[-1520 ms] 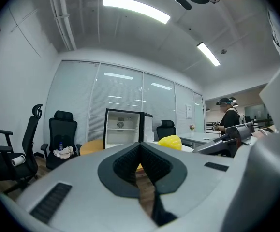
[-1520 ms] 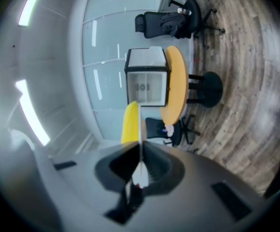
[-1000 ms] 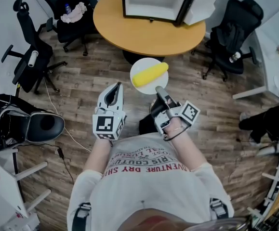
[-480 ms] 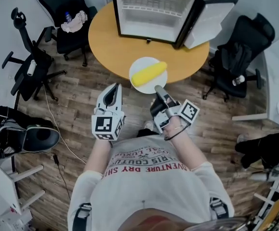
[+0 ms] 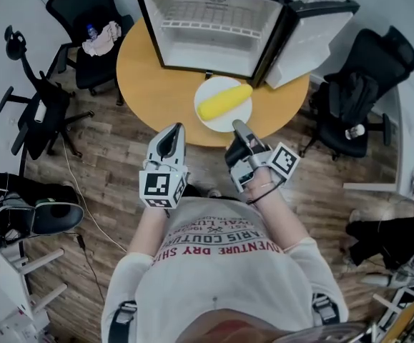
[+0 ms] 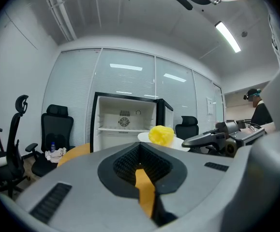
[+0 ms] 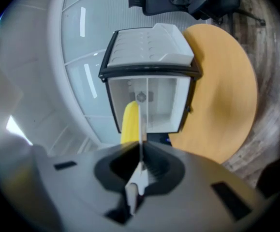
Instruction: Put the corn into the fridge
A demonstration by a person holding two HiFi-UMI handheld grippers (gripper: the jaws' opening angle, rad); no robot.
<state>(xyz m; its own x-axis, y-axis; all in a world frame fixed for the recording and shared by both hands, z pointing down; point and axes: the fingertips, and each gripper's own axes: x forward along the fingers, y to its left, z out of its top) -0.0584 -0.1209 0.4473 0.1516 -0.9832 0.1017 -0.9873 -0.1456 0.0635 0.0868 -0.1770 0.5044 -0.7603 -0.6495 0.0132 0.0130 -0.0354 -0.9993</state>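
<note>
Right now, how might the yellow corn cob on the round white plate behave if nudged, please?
The yellow corn cob is cylindrical and lies loose, so it probably rolls. The round white plate, pinched at one rim by the right gripper, may tip.

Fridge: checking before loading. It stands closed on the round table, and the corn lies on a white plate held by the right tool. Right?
No: the head view shows the fridge open, its door swung aside. It does stand on the round table, and the corn lies on a white plate held by the right tool.
</note>
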